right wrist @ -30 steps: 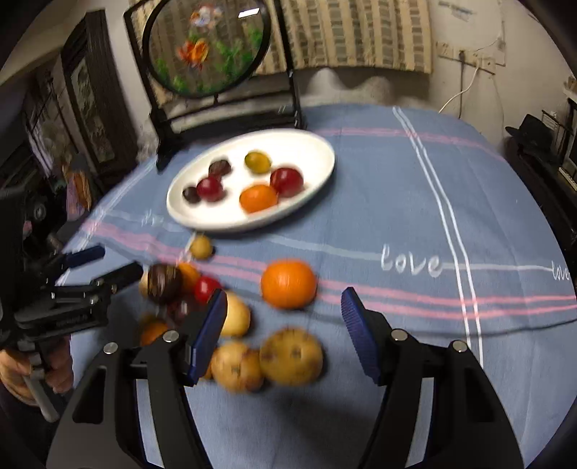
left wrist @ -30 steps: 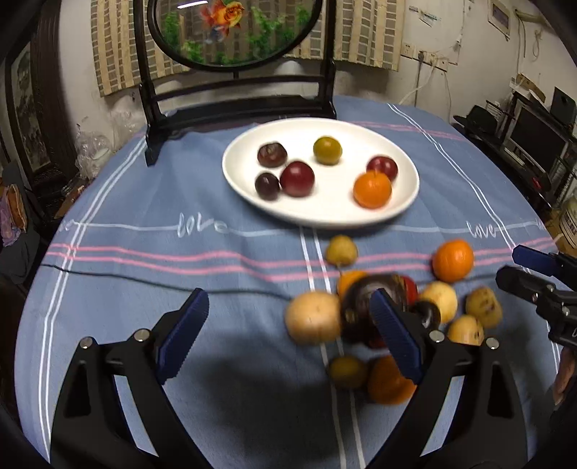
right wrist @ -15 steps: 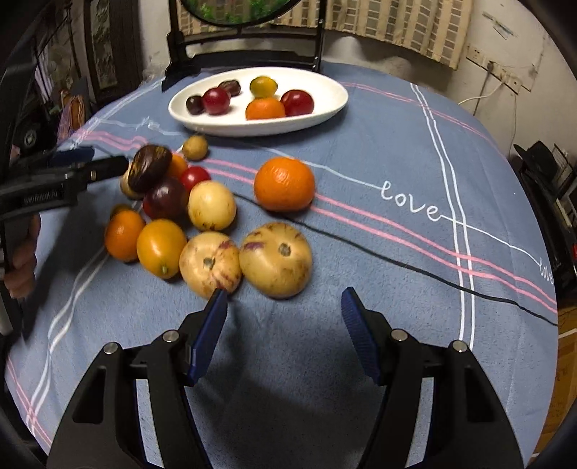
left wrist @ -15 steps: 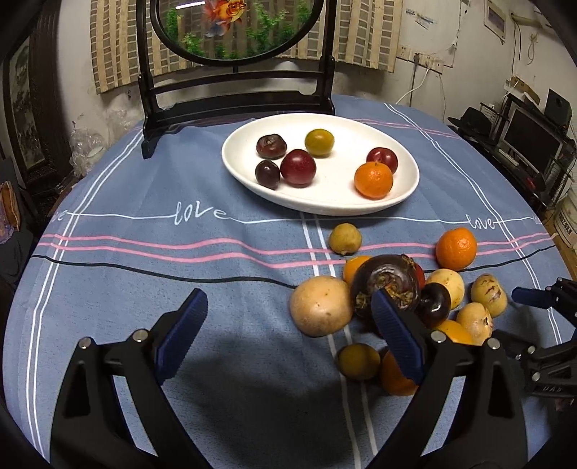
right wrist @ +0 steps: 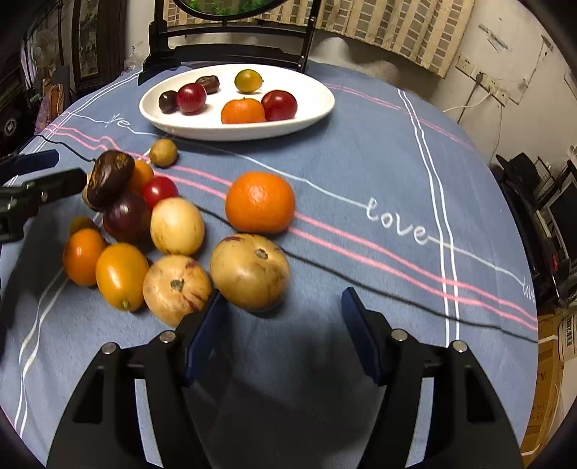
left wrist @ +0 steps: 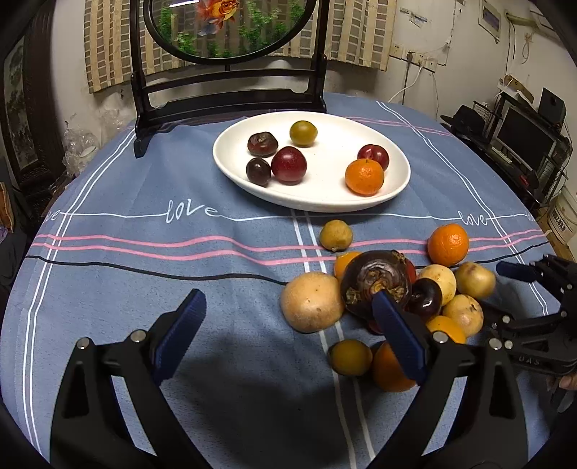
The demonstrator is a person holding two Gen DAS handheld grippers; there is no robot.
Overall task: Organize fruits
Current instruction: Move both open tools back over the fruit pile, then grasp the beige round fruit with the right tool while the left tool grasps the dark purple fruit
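Note:
A white oval plate (left wrist: pixel 324 202) (right wrist: pixel 310 119) at the far side holds several fruits, among them an orange (left wrist: pixel 364 176) and a red plum (left wrist: pixel 288 165). A pile of loose fruit lies on the blue tablecloth nearer me: a dark brown fruit (left wrist: pixel 375 281) (right wrist: pixel 108 176), a tan round fruit (left wrist: pixel 312 301), a large orange (right wrist: pixel 259 202) and two tan speckled fruits (right wrist: pixel 250 276). My left gripper (left wrist: pixel 288 332) is open, its right finger beside the dark fruit. My right gripper (right wrist: pixel 283 333) is open and empty, just short of the speckled fruits.
A black wooden stand with a round painted screen (left wrist: pixel 230 29) stands behind the plate. The table's round edge falls off on the right, where shelves and a monitor (left wrist: pixel 523 140) stand. The cloth's left half (left wrist: pixel 144 252) carries nothing.
Both grippers have moved in lower and closer to the fruit pile. The right one came from a higher, farther view down toward the speckled fruits. No fruit has been taken.

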